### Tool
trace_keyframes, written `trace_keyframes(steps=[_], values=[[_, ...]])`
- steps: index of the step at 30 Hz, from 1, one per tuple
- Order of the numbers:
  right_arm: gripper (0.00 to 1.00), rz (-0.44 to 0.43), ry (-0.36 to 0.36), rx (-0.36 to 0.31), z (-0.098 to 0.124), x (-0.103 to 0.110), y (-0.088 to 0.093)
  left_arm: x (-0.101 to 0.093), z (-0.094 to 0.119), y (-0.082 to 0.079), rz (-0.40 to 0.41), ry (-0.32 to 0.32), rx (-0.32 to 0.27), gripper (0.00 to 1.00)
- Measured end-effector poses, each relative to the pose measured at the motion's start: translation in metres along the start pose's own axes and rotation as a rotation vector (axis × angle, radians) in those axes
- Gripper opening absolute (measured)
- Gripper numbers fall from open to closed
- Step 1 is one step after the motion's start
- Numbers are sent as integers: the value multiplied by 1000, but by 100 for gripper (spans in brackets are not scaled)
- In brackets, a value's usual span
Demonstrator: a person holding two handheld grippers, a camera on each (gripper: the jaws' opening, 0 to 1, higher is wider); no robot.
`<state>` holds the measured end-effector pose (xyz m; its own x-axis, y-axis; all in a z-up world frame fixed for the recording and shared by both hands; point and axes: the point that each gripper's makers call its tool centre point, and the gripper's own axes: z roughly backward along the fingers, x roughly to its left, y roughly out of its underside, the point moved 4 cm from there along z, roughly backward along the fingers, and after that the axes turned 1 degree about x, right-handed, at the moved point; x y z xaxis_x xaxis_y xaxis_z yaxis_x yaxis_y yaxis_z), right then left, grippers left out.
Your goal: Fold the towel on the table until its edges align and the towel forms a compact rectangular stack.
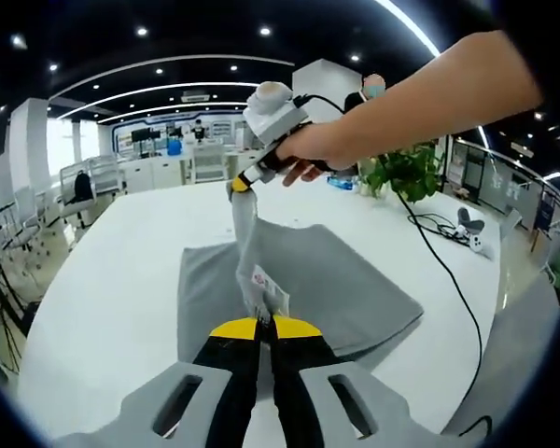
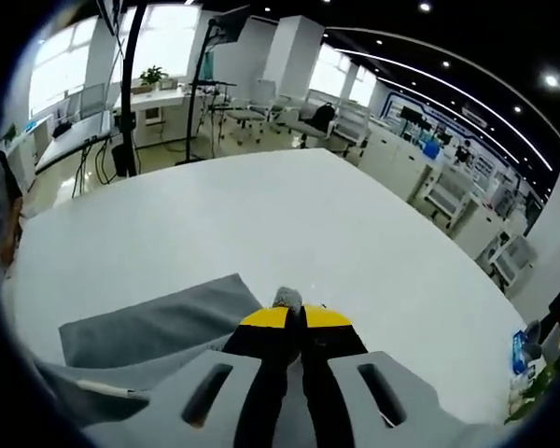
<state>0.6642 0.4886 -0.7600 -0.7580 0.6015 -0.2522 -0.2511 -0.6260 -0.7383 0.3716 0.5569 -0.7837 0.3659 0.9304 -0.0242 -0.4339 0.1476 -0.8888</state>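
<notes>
In the left gripper view, the left gripper [image 1: 265, 324] is clenched on the grey towel [image 1: 355, 289], whose lifted edge stretches up to the right gripper [image 1: 240, 184]; the rest lies on the white table [image 1: 103, 289]. In the right gripper view, the right gripper [image 2: 294, 315] pinches a towel [image 2: 159, 322] corner between closed jaws above the table [image 2: 289, 215]

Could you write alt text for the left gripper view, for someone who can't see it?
A grey towel on a white table is lifted at two corners: the left gripper pinches the near one, and a person's hand holds the right gripper clamping the far one. An office lies behind.
</notes>
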Motion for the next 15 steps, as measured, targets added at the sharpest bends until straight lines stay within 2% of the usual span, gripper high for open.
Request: trace_keyframes(steps=[6, 11, 13, 15], values=[[1, 13, -14, 7, -12, 9, 5, 5, -4, 15, 11, -9, 22, 3], [1, 4, -13, 18, -16, 12, 9, 9, -5, 17, 30, -17, 25, 3], [1, 1, -17, 21, -26, 14, 12, 12, -7, 22, 31, -19, 33, 4], [2, 2, -20, 21, -25, 19, 10, 14, -9, 26, 29, -26, 46, 4]])
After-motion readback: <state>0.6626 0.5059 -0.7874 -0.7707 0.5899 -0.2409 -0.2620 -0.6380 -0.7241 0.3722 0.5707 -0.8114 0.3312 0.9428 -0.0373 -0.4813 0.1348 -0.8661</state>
